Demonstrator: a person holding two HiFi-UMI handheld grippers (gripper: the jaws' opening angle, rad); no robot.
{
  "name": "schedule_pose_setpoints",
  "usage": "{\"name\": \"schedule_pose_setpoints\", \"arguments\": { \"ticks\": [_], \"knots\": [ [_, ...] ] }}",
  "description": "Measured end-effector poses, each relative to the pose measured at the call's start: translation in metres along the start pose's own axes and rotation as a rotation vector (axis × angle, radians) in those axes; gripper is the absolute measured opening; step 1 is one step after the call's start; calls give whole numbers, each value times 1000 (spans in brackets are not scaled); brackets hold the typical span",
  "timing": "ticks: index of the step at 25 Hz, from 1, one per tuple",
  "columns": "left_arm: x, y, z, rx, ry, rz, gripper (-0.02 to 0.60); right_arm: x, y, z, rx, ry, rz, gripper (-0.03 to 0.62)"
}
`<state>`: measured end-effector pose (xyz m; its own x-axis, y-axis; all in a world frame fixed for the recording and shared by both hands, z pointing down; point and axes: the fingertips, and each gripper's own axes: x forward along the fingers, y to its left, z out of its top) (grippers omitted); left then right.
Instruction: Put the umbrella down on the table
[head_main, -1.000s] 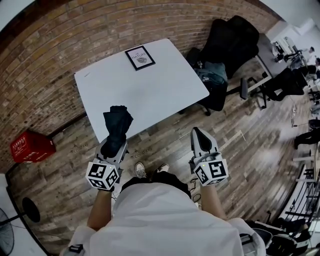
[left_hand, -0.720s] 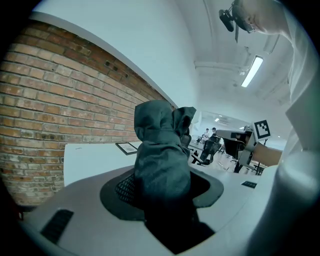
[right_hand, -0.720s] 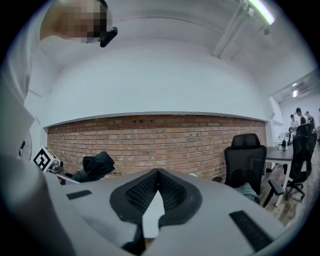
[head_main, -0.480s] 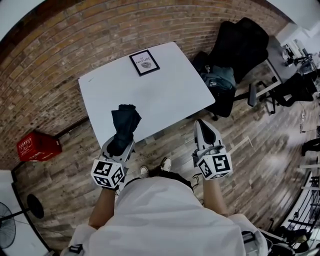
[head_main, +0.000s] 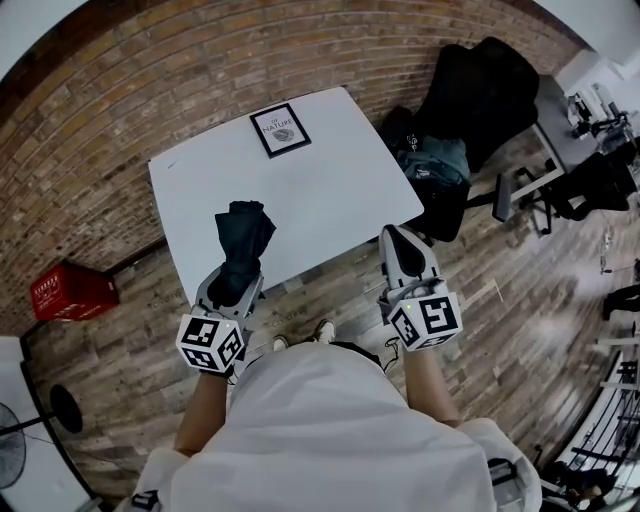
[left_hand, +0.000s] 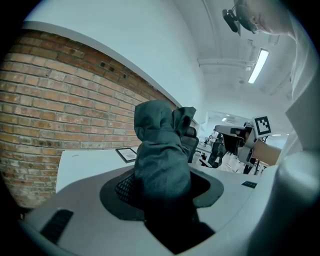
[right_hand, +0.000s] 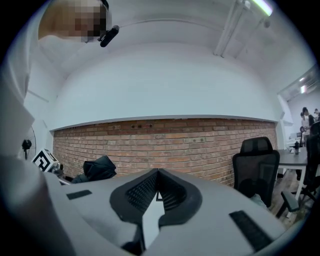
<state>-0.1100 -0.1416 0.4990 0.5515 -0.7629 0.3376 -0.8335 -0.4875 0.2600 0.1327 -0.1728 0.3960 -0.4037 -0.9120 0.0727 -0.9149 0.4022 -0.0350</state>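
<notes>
Umbrella (head_main: 240, 238) not yet down, held over near edge of table (head_main: 330, 190)
L gripper (head_main: 233, 288) clamps the folded dark umbrella by its lower end, canopy end leaning out above the white top w/ no part seen resting on it. R gripper (head_main: 398, 243) is closed and empty beside the table's near corner. Left to do, by the look: lower, let go. At far side sits a framed card (head_main: 280, 129).

Both arms reach forward — left tongs (head_main: 236, 284) clamp the umbrella (head_main: 241, 232), right tongs (head_main: 397, 243) closed, empty.
</notes>
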Motion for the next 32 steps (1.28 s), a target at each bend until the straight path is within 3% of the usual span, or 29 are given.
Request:
{"name": "schedule_pose_setpoints", "arguments": {
  "ticks": [6,15,23,32],
  "knots": [
    [15,-5,-3,-4,28,-4,233,3,-5,-5,-2,23,18,20],
    [45,1,-8,-1,60,3,233,-19,-27,-19,18,44,-39,20],
    [111,-5,-31,-7,151,-36,233,-34,-37,-27,48,31,-80,20],
    [184,21,-54,52,256,5,233,-49,-49,-29,47,31,-121,20]
  ]
}}
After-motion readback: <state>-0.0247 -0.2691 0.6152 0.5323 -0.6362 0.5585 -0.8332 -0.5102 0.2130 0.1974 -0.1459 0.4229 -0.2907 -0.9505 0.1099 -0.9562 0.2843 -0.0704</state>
